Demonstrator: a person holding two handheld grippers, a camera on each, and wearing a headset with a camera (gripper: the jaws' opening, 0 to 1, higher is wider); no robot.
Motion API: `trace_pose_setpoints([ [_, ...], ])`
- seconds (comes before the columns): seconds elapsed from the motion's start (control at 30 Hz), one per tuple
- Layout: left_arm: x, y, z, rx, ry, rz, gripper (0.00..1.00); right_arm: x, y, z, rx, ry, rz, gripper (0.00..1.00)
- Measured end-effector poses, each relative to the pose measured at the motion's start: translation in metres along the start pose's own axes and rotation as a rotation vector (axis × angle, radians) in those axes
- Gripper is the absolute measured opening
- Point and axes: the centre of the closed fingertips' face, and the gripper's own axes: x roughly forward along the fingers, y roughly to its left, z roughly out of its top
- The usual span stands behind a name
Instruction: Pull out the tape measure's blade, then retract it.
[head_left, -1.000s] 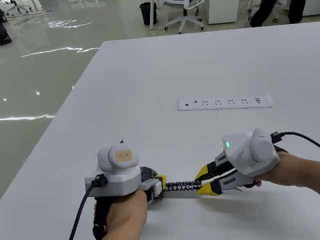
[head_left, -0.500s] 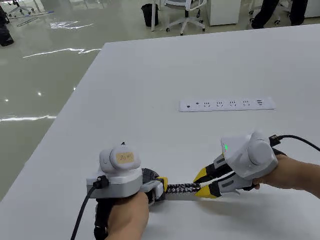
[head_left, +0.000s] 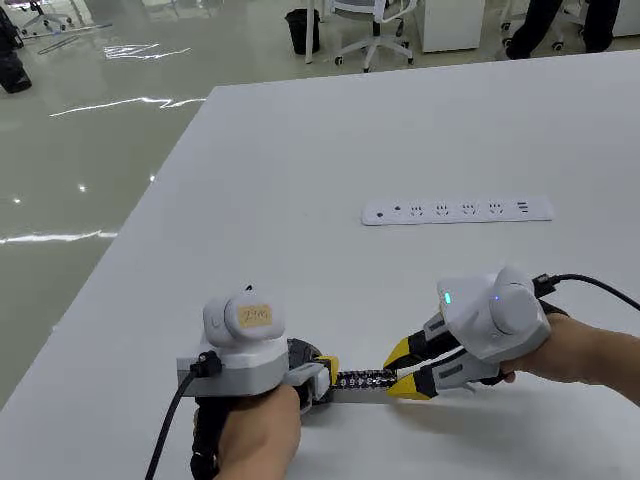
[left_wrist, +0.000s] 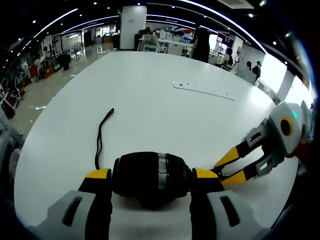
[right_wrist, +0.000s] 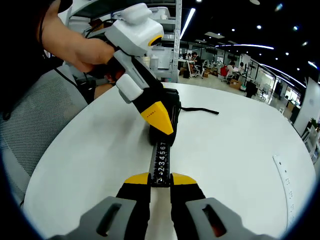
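the left tongs (left_wrist: 151, 173) are clamped across the black case of the tape measure (left_wrist: 146, 186), one yellow-tipped jaw on each flat side, so the case fills the gap between them and sits low on the white desk (head_left: 300, 200). in the head view the person's left hand (head_left: 255, 435) grips these tongs from below, at the near edge of the desk.

the right tongs (right_wrist: 160, 179) face the left tongs, tip to tip, with a short gap between the two pairs. their jaws are drawn narrow and pinch the end of the blade (right_wrist: 161, 159), which runs straight from the case mouth to them, just above the desk surface. only a short length of blade is out, and its printed numbers read clearly in the right gripper view. the right hand (head_left: 575, 345) holds these tongs from the side away from the case.

a thin black strap (left_wrist: 100, 135) trails from the case on the far side of the left tongs and lies loose on the desk. a white power strip (head_left: 457, 211) lies flat well beyond both pairs of tongs, further across the desk and apart from everything else.
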Motion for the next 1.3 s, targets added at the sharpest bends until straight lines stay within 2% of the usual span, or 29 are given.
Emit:
trace_pose_setpoints([
  [1.3,0.001,0.001,0.0,0.001,0.004,-0.003,0.59,0.013,-0.002,0.008,0.004,-0.01,0.002,0.14],
])
